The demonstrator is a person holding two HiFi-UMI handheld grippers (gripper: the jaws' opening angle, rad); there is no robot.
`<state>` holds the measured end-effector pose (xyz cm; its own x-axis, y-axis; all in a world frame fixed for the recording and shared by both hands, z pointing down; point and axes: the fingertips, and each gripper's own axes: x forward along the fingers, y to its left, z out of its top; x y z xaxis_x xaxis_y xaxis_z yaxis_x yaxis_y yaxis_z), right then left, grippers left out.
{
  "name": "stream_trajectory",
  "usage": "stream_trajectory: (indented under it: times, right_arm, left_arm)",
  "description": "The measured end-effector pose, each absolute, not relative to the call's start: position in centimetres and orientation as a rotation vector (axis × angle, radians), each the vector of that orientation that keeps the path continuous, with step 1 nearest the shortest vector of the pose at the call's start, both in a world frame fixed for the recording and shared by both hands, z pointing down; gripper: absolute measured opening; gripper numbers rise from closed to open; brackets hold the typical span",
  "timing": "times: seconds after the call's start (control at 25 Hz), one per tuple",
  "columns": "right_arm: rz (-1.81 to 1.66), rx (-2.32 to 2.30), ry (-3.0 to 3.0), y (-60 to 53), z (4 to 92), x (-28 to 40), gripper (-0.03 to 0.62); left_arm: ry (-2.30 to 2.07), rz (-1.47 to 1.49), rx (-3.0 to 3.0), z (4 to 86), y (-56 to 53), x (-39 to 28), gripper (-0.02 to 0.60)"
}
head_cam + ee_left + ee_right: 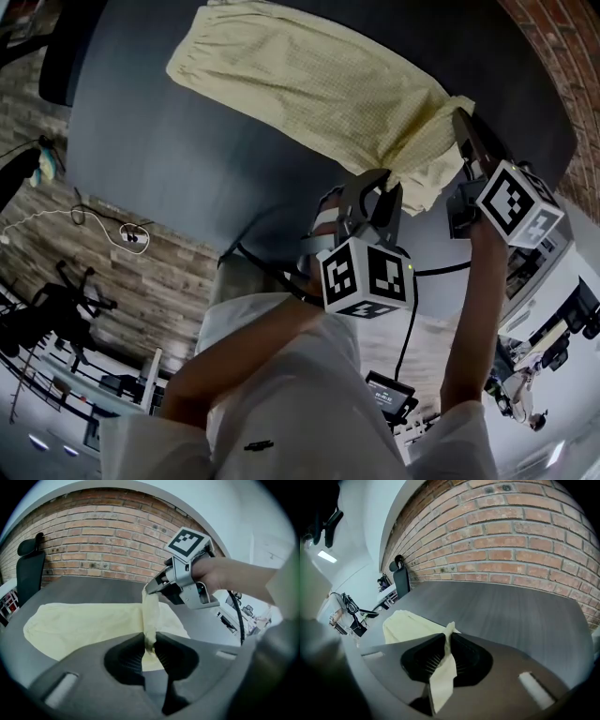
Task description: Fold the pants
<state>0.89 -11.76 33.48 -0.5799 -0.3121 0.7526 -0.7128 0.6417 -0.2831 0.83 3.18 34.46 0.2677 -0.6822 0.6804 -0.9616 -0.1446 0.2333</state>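
Observation:
Pale yellow pants (pixel 319 84) lie spread on a dark grey table (pixel 187 159), their far end flat and their near end lifted and bunched. My left gripper (pixel 380 183) is shut on a fold of that raised end. My right gripper (pixel 461 127) pinches the same end a little further right. In the left gripper view the cloth (pixel 84 625) runs as a taut strip from my left gripper (pixel 149 644) up to the right gripper (pixel 152 588). In the right gripper view a yellow strip is clamped in the right gripper (pixel 447 641) and hangs below it, with the rest of the pants (pixel 408 625) behind.
A brick wall (pixel 103 536) stands behind the table. A black chair (pixel 29 569) sits at the table's far left end. Beyond the table's near edge there is wooden floor with a white cable (pixel 56 220) and office gear.

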Motion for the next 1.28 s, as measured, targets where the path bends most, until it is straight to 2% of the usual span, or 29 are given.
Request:
stream_trajectory:
  times: [0.12,0.24,0.48,0.68,0.88,1.2,1.28]
  right_arm:
    - [0.766,0.793,-2.142,-11.5,35.4,-0.2,0.073]
    - [0.725,0.785,-2.139,-11.1,35.8,-1.6,0.14]
    - [0.742,0.776,-2.145,-10.3,36.2,-2.8,0.141]
    - [0.761,0.815,-2.162,-10.5,34.8,-1.3,0.14]
    - [0.749,0.822,-2.144,-11.0,34.3,1.5,0.138]
    - [0.749,0.81,-2.135,-11.9,34.3,6.6,0.138]
    - [0.769,0.794,-2.146,-12.1,34.6,7.8,0.14]
  left_arm:
    - [-1.508,0.608,1.843,36.3,3.7,-1.0,0.094]
    - [-1.52,0.632,1.806,37.4,4.7,-2.5,0.103]
    - [-1.54,0.701,1.773,38.5,6.0,-4.6,0.103]
    - [-1.544,0.68,1.805,37.3,5.5,-3.7,0.103]
    - [-1.566,0.654,1.843,35.6,4.5,-0.8,0.103]
    - [-1.468,0.714,1.957,35.5,3.5,7.5,0.108]
    - [-1.398,0.778,1.99,36.5,3.6,9.8,0.177]
